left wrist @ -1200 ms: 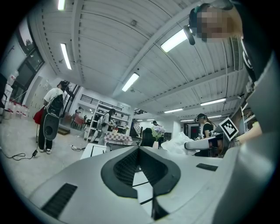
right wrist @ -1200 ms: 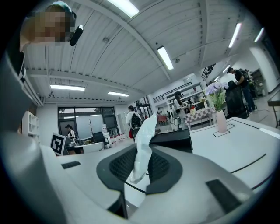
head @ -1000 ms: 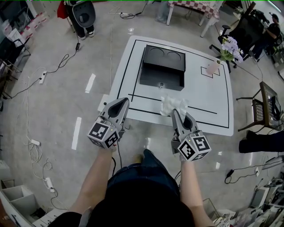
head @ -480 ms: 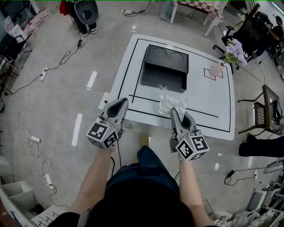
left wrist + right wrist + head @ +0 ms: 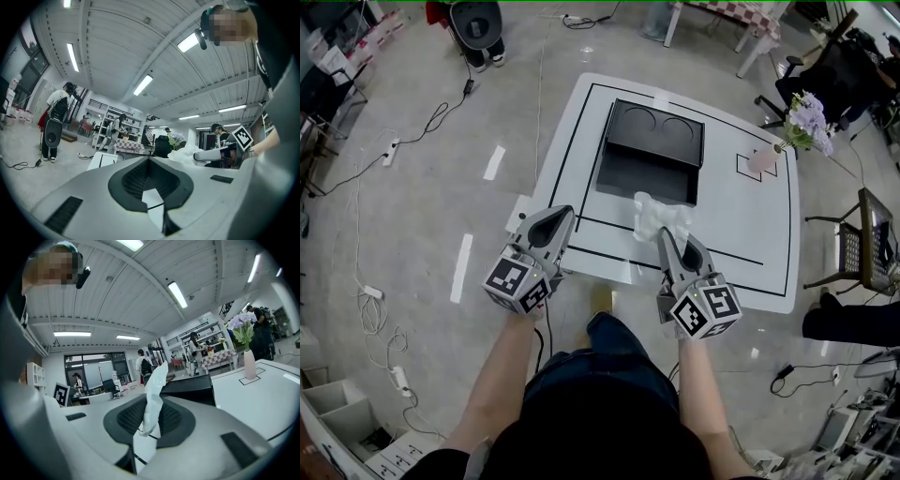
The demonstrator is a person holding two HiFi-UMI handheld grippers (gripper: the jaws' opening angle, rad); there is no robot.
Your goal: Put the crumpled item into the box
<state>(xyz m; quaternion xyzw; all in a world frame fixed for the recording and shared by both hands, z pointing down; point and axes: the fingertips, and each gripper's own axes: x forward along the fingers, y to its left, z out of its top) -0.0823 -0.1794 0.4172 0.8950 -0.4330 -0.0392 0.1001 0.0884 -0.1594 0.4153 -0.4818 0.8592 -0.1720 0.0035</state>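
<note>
Since the crumpled item [image 5: 662,214] looks like a light wad of white tissue or thin plastic, the drop is probably the tricky bit here. The right gripper [image 5: 661,238] has its jaws clamped on just the lower end, and most of the wad sticks up past the tips. It's in the air right around the near wall of the box [image 5: 649,150], not clearly over the opening yet. Best bet is for the person to carry it further forward until the tips are well over the dark near section. Then they should dip below the rim before letting go, because something this floaty could cling to a pad or drift back onto the white table [image 5: 750,234]. The left gripper [image 5: 562,217] has its jaws together on nothing and sits off to the left by the table's near edge. It's fine there, out of the way. As for containers, the box's near compartment looks empty as far as the head view shows, and the far part has two round recesses with nothing in them. The pale vase [image 5: 758,160] over on the right holds purple flowers, well apart from the box.
</note>
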